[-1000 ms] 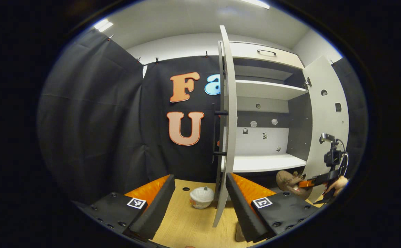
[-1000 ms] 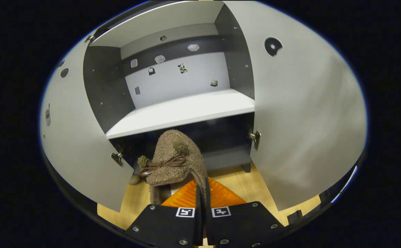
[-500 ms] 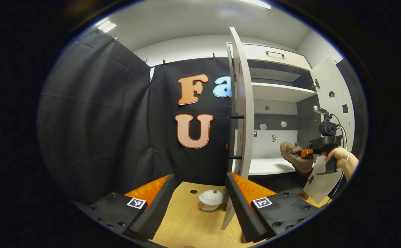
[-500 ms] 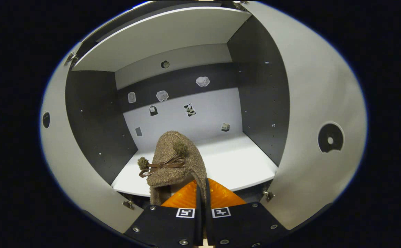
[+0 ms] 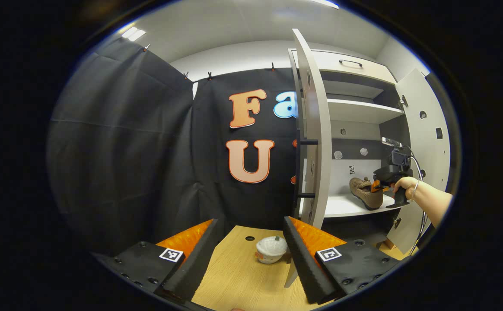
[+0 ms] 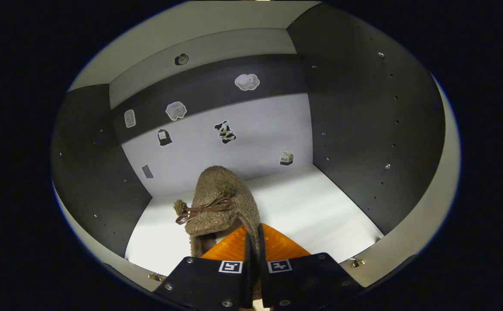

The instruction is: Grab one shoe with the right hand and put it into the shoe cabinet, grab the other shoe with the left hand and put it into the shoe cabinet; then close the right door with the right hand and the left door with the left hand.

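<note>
Step 1 is in hand: the brown shoe (image 6: 221,203), pinched by the right gripper (image 6: 251,246), is held over the cabinet shelf (image 6: 320,216), perhaps touching. Release is called for next; the left gripper (image 5: 249,242) is held wide.

brown fuzzy shoe (image 6: 223,207), white shelf (image 6: 320,216), dk grey cabinet walls (image 6: 355,129)

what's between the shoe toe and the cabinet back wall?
Just bare white shelf between the shoe toe and the back wall, per the right gripper view.
</note>
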`<action>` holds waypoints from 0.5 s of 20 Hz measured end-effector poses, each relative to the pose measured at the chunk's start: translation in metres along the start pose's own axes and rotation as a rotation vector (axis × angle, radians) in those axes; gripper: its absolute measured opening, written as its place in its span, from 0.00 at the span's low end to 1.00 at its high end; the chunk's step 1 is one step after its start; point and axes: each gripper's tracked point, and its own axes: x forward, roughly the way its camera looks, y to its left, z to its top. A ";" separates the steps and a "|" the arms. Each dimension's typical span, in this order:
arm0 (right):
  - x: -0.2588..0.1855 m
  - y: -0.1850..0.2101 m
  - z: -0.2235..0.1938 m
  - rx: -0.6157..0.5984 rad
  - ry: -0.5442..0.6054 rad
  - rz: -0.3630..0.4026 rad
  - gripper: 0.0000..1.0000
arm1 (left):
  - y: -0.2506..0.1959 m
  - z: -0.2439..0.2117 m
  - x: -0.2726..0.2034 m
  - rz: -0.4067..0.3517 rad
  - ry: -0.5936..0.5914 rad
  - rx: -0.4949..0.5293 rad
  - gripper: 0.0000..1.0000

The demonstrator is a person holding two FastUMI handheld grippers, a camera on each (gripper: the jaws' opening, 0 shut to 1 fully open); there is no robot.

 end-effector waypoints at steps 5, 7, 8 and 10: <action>-0.026 0.006 0.017 -0.029 -0.090 0.016 0.31 | -0.008 -0.005 -0.002 -0.013 0.017 -0.019 0.96; -0.048 0.009 0.020 -0.072 -0.129 0.032 0.45 | -0.014 -0.006 -0.006 -0.031 0.012 -0.029 0.96; -0.062 0.011 0.021 -0.089 -0.153 0.040 0.49 | -0.018 -0.007 -0.007 -0.043 0.012 -0.029 0.96; -0.089 0.010 0.021 -0.114 -0.201 0.039 0.68 | -0.028 -0.010 -0.010 -0.071 0.018 -0.029 0.96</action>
